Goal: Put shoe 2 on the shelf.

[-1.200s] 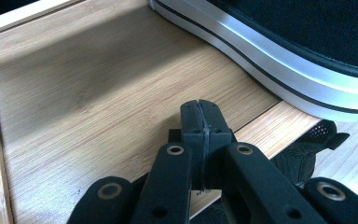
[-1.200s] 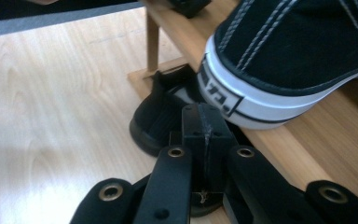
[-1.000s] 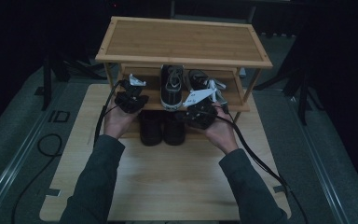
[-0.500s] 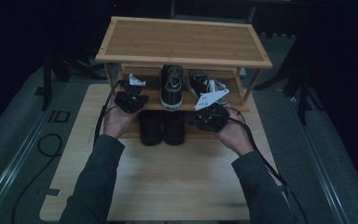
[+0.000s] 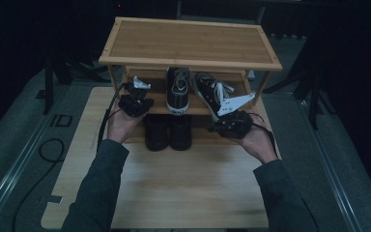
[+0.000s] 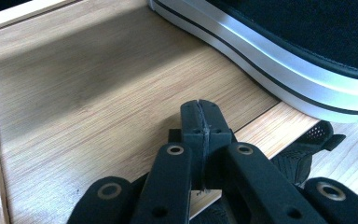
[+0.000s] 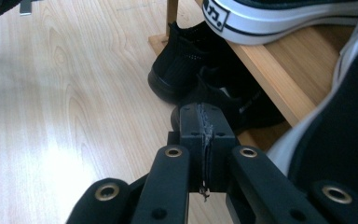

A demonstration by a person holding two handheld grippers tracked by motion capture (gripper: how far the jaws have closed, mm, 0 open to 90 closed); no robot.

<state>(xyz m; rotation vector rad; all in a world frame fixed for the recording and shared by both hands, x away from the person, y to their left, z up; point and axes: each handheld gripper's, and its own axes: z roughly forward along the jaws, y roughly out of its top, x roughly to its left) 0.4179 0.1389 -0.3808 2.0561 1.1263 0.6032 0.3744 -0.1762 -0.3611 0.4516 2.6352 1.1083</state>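
A bamboo shoe rack [image 5: 188, 43] stands at the back of the table. On its middle shelf [image 5: 157, 101] a black-and-white sneaker [image 5: 178, 89] stands straight. A second sneaker [image 5: 211, 94] lies turned beside it, its heel over the shelf's front edge. A pair of black shoes [image 5: 168, 130] sits on the table under that shelf. My left gripper [image 5: 137, 99] hovers over the left end of the shelf, shut [image 6: 200, 114] and holding nothing, with the sneaker's sole [image 6: 279, 65] beside it. My right gripper [image 5: 220, 125] is by the second sneaker's heel, shut [image 7: 201, 119] and holding nothing, pointing at the black shoes [image 7: 186, 70].
The wooden tabletop [image 5: 174, 183] spreads out in front of the rack. Cables trail from both grippers, one of them on the grey floor [image 5: 48, 150] at the left. Dark stands flank the rack on either side.
My right gripper has moved to the right and a little toward the table's front, away from the rack's middle. The left gripper has kept still.
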